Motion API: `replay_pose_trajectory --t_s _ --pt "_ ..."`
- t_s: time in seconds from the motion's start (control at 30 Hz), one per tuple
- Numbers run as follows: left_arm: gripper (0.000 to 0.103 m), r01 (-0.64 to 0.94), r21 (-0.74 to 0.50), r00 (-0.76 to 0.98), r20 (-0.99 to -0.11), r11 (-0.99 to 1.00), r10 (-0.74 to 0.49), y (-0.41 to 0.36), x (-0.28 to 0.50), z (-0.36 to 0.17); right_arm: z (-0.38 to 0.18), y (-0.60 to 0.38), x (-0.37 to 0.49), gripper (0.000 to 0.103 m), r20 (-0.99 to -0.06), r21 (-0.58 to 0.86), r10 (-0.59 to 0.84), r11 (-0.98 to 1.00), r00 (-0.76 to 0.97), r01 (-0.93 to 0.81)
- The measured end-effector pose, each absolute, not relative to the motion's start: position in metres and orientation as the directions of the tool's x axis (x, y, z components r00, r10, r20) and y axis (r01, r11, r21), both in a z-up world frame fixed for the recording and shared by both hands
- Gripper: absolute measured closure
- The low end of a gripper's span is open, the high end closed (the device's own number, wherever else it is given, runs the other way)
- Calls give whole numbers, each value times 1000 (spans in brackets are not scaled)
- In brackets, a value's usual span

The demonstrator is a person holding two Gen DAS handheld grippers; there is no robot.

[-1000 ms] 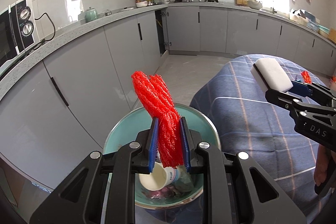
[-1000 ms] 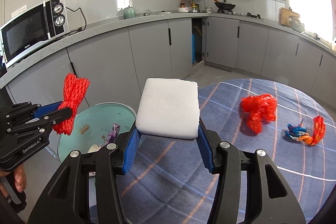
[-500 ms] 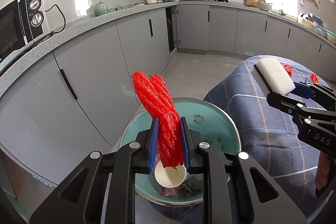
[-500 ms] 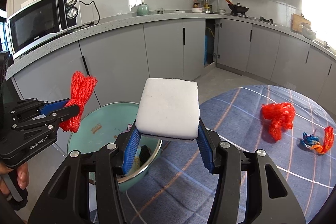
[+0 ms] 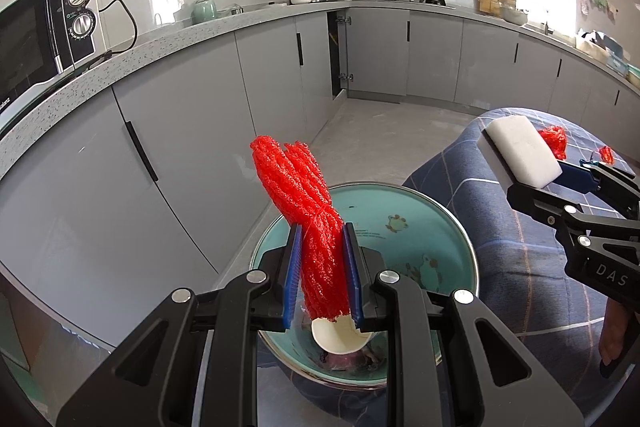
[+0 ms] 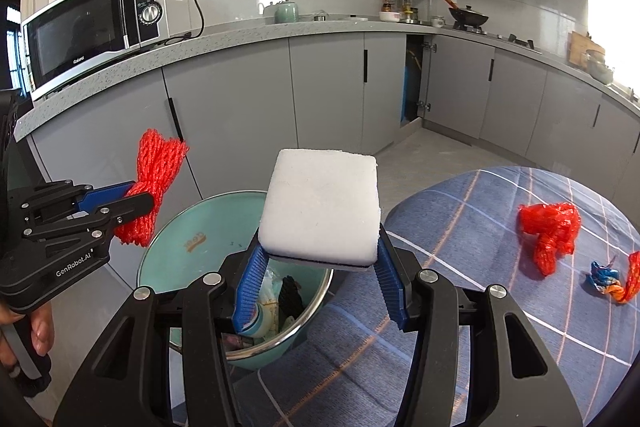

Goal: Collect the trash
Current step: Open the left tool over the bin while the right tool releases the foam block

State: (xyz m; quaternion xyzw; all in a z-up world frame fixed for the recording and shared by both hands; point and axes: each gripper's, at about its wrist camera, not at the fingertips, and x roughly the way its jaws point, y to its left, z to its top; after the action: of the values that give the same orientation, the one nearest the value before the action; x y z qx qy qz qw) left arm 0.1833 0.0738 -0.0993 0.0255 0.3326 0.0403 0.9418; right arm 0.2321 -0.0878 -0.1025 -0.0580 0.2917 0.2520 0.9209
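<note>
As both hands carry trash toward the bin: the views below show each load poised for release.

Left wrist view, left tongs (image 5: pixel 322 275): pressed on the red mesh netting (image 5: pixel 306 215), pinching it at its bunched waist; the loose upper end fans out above the blue pads.
Left wrist view, trash bin (image 5: pixel 432 227): teal, open-topped, directly beneath the netting; a white cup (image 5: pixel 340 339) and other scraps already lie inside.
Left wrist view, right tongs (image 5: pixel 560 175): off to the right over the blue plaid surface (image 5: pixel 520 267), bearing the white foam block (image 5: pixel 524 151).

Right wrist view, right tongs (image 6: pixel 320 267): spread wide, clamping the white foam block by its two opposite edges; the block sits near the bin's rim, partly over the opening.
Right wrist view, left tongs (image 6: pixel 136 203): holding the netting above the far side of the bin.
Right wrist view, remaining trash: a crumpled red bag (image 6: pixel 550 231) and a small colourful wrapper (image 6: pixel 608 279) lie apart on the surface.

Handling, netting: judged light, soft, springy; best gripped at the bunched middle, since loose strands may snag the pads on release.
Handling, foam block: judged very light, stiff yet crushable; a gentle edge grip suffices.
</note>
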Motion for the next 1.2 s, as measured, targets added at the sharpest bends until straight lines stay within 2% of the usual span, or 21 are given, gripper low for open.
replay_pose_trajectory --t_s 1.07,1.17,1.2 --pt "82 -74 70 759 -643 995 102 84 185 -106 -113 -61 232 51 -587 28 455 838 669 -545" --pt "77 -74 66 758 -645 995 99 84 185 -106 -116 -56 233 48 -597 35 469 826 651 -563" --pt "71 -75 64 757 -646 995 98 85 185 -107 -116 -56 233 45 -594 35 470 826 653 -563"
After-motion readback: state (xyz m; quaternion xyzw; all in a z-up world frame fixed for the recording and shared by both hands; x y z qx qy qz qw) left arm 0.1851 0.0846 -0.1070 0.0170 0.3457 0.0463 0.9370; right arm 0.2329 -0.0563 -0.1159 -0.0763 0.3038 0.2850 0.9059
